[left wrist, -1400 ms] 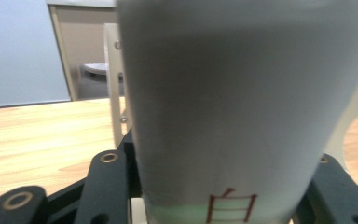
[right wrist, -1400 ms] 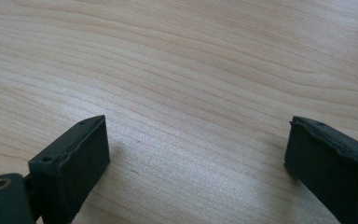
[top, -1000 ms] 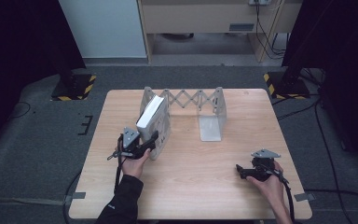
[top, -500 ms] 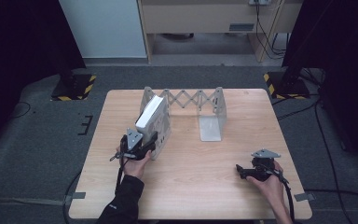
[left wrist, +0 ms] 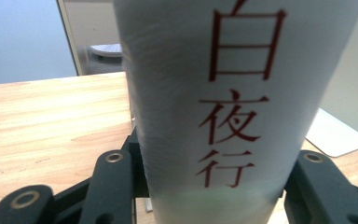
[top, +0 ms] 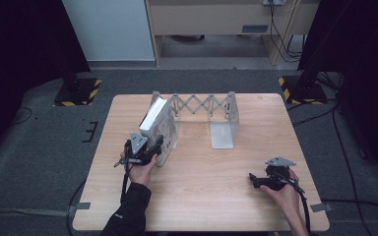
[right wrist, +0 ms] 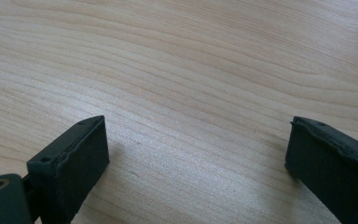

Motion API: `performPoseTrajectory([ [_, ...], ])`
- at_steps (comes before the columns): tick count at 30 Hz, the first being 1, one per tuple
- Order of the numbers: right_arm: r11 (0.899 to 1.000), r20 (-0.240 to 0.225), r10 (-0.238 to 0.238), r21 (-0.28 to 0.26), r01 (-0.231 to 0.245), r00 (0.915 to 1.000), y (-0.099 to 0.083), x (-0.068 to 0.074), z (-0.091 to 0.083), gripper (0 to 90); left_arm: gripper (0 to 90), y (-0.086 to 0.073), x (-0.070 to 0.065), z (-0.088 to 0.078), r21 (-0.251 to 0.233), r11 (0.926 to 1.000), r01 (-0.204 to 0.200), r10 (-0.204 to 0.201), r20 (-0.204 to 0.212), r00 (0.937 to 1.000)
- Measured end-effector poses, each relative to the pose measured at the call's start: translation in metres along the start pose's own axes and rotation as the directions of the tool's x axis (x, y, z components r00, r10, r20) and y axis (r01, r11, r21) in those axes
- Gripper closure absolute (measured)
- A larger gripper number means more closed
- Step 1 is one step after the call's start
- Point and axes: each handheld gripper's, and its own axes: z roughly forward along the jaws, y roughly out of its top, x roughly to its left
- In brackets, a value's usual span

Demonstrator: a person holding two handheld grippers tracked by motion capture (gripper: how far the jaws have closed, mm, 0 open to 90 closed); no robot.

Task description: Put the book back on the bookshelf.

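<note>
The left gripper [top: 153,147] has just closed on the white book [left wrist: 223,107] squeezed between its jaws, while the right gripper [right wrist: 198,154] gapes over bare table [right wrist: 191,70]

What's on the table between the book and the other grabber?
Nothing: in the high view, bare wood lies between the white book and the right gripper.

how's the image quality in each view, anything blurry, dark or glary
High view: the pale wooden table is evenly lit and the surrounding floor falls dark. Left gripper view: the white book with red characters on its spine sits so close that it is soft, its lower edge blurred. Right gripper view: the wood grain is sharp, with a soft shadow beside the right gripper.
</note>
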Motion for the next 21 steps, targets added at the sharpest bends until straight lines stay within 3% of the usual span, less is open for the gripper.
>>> performPoseTrajectory([
  [7, 1.000, 0.000, 0.000, 0.000, 0.000, 1.0000, 0.000, 0.000, 0.000, 6.2, 50.6, -0.001, -0.004, 0.008, -0.016, 0.9998, 0.012, -0.012, 0.000, 0.9999],
  [11, 1.000, 0.000, 0.000, 0.000, 0.000, 1.0000, 0.000, 0.000, 0.000, 6.2, 48.7, -0.002, -0.003, 0.008, -0.018, 0.9996, 0.021, -0.020, 0.028, 0.9994],
  [16, 1.000, 0.000, -0.002, -0.001, 0.002, 1.0000, 0.000, 0.000, 0.000, 6.2, 44.7, -0.005, -0.002, 0.003, -0.014, 0.9990, 0.042, -0.041, 0.059, 0.9974],
  [21, 1.000, 0.000, -0.002, -0.001, 0.002, 1.0000, 0.000, 0.000, 0.000, 6.2, 42.6, -0.010, 0.000, -0.007, 0.020, 0.9995, 0.024, -0.025, 0.074, 0.9970],
])
